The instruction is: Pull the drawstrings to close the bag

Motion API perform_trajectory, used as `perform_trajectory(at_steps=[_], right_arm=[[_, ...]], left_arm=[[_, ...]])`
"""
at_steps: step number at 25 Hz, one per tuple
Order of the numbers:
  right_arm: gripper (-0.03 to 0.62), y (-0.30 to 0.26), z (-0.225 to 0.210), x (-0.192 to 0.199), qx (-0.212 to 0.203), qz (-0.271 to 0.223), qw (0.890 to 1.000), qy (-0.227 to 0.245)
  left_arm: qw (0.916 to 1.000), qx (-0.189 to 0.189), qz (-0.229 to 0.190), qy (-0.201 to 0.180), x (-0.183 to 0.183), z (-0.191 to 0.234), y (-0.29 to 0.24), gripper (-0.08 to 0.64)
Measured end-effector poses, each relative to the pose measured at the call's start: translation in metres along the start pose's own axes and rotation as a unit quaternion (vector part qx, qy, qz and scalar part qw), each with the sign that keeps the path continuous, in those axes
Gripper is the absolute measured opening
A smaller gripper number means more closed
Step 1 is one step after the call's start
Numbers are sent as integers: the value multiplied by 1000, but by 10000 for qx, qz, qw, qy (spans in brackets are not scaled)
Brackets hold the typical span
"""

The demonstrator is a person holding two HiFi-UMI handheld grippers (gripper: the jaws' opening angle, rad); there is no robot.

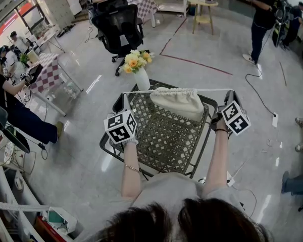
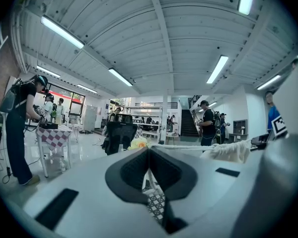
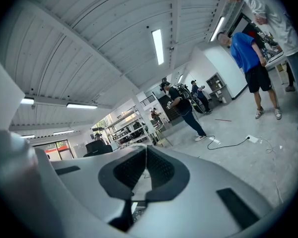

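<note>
Here, a cream bag is over the far part of a dark mesh worktop, and its mouth is gathered into folds along a white drawstring. The drawstring comes out of the bag on both sides and runs in one tight, nearly straight line. The body of the bag hangs down from this line toward the person; whether its lower end rests on the mesh, I cannot tell. To the left of the bag, the left gripper is clenched on the end of the drawstring: in the left gripper view the two jaws meet at their tips and the cord goes out from between them toward the bag. To the right of the bag, the right gripper is also closed on the drawstring, and in the right gripper view a thin white cord is pinched where the jaws come together. Both grippers are well apart from the bag, one on each side. Behind the bag and a little to its left, a white vase with yellow and white flowers stands upright at the far edge of the worktop. Further behind the bag, a black office chair stands on the floor.
</note>
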State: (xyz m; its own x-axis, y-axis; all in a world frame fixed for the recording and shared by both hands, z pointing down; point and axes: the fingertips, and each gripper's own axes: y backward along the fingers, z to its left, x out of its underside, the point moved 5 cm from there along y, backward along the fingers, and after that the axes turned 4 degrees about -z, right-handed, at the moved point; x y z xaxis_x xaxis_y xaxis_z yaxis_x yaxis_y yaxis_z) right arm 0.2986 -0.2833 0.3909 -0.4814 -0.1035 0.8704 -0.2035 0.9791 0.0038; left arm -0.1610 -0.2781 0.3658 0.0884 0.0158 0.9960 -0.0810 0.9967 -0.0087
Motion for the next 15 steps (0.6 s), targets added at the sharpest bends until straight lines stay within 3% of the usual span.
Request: perform_trajectory(at_steps=[11, 15], right_arm=[[25, -1, 3, 0, -95, 12, 9999, 72], [25, -1, 13, -3, -247, -6, 9985, 487]], left_arm=[[9999, -92, 17, 57, 1, 7, 2, 29], [9999, -149, 15, -74, 0, 12, 4, 29]])
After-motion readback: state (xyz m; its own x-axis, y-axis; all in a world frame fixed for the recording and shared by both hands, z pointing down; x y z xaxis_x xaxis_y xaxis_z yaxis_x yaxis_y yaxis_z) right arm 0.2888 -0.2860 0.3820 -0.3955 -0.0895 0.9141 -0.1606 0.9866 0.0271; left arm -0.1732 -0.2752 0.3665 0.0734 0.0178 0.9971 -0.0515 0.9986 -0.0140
